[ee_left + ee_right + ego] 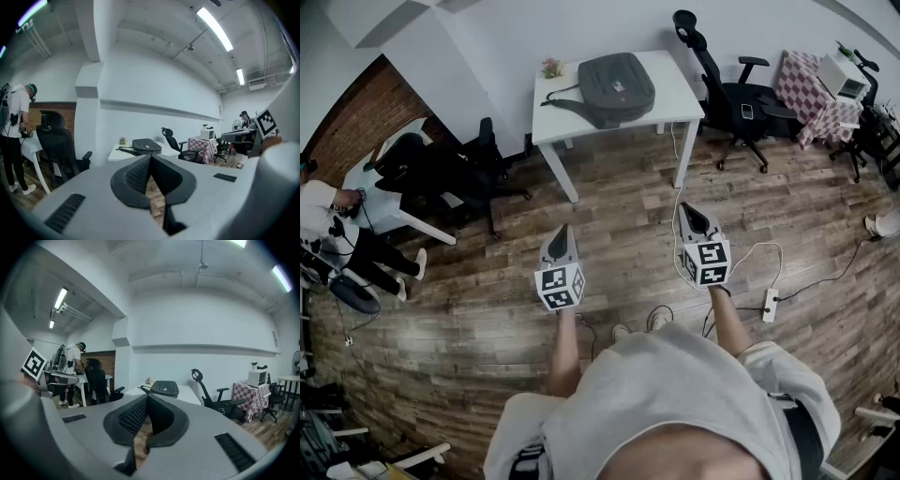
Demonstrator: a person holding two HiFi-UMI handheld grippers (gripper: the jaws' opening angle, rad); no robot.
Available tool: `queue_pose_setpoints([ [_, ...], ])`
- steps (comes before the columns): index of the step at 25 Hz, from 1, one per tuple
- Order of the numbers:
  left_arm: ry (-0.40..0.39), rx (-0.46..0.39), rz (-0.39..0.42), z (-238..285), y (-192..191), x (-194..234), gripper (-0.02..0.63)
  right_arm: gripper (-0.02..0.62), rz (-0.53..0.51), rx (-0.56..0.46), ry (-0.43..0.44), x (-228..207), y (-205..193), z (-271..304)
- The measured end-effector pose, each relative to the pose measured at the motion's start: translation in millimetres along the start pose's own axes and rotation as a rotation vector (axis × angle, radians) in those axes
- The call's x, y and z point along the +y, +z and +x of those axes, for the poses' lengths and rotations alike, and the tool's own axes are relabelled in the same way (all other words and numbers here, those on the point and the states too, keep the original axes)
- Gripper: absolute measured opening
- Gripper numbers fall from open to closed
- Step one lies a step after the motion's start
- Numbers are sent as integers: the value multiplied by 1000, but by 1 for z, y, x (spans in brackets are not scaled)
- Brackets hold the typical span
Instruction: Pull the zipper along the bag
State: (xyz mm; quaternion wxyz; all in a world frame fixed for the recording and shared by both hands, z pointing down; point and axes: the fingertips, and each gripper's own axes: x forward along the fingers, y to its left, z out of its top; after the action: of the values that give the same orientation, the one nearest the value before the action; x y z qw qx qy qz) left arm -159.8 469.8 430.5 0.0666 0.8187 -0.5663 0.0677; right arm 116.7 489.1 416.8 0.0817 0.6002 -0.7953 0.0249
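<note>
A dark grey bag point(614, 87) lies flat on a white table point(675, 89) across the room; it also shows far off as the bag point(146, 146) in the left gripper view and the bag point(164, 388) in the right gripper view. Its zipper is too small to make out. My left gripper point(562, 234) and right gripper point(688, 214) are held out over the wooden floor, well short of the table. The left gripper point(150, 160) and the right gripper point(147, 398) each have their jaws together, with nothing between them.
A small pink flower pot point(551, 67) stands on the table's left corner. Black office chairs point(727, 89) stand right of the table and at its left point(478, 159). A person point(337, 220) stands by another white desk at far left. A power strip point(769, 305) and cables lie on the floor.
</note>
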Motion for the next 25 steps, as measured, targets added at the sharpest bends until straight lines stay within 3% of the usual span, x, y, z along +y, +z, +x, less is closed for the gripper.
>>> queue_pose_setpoints([
  [11,1,15,5,11,-2,-11,26,14,17,5,-1,-21,-3,10],
  [25,36,28,8,43,-7,-54,26,14,-16,15,87,-48,-11,32],
])
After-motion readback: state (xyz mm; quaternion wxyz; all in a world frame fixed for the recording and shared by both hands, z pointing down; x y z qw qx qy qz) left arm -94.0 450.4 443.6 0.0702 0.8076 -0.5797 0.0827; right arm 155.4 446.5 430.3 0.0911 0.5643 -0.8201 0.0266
